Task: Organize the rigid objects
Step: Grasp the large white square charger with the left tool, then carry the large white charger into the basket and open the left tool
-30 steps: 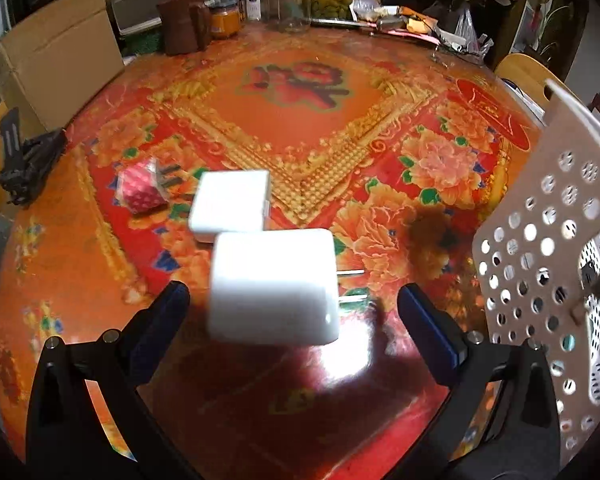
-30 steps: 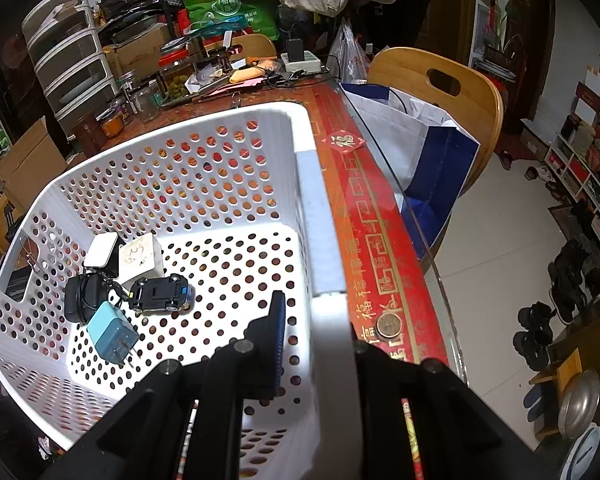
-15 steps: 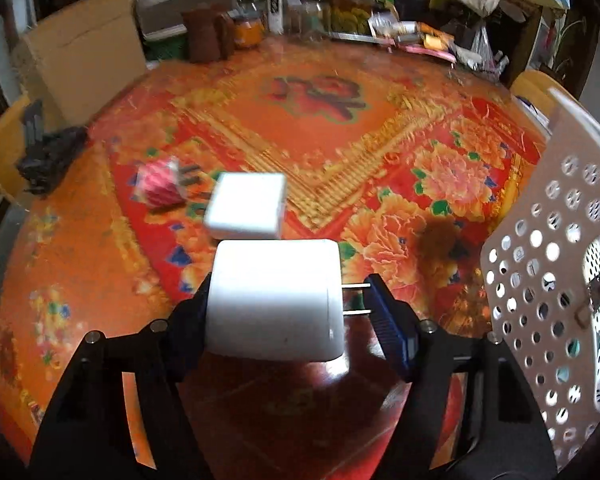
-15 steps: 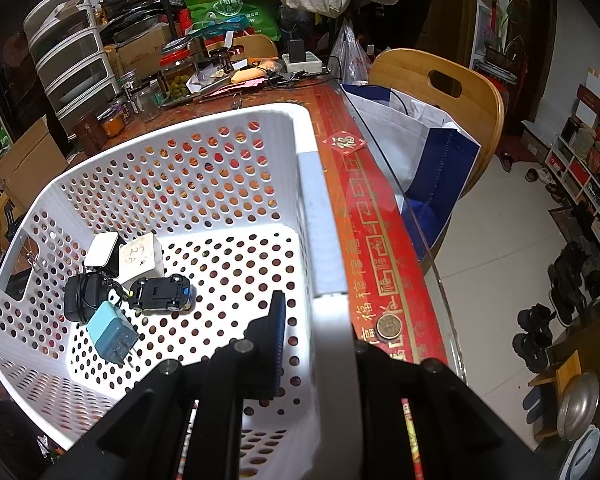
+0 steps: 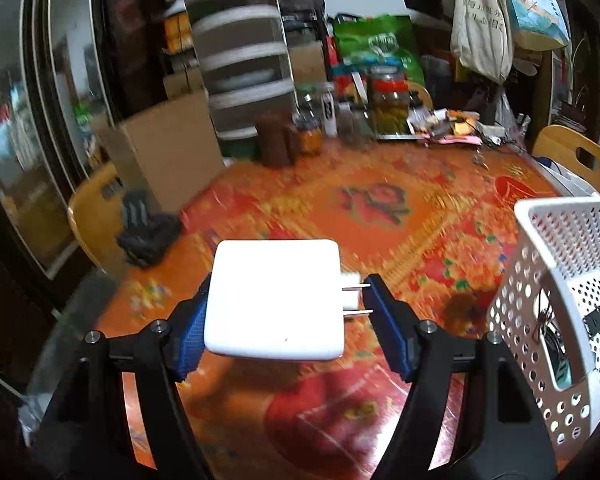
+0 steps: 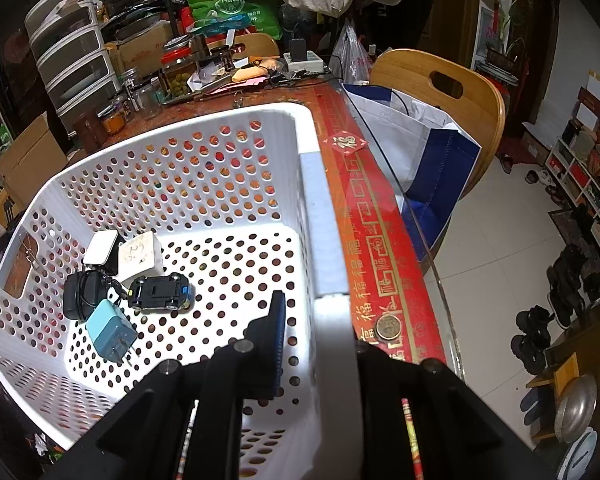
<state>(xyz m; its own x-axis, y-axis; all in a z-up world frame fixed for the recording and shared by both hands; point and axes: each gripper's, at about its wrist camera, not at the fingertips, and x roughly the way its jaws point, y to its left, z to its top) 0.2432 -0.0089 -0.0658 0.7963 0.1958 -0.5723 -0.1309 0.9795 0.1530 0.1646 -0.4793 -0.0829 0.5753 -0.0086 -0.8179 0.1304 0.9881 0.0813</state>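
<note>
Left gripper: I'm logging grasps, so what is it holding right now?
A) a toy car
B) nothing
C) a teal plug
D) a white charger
D: the left gripper is shut on the white charger, one pad on its body and the other against its prongs, lifted above the table; the toy car and teal plug lie in the basket.

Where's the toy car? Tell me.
In the right wrist view, the toy car lies on the white basket floor, left side, between the cream box and blue charger.
</note>
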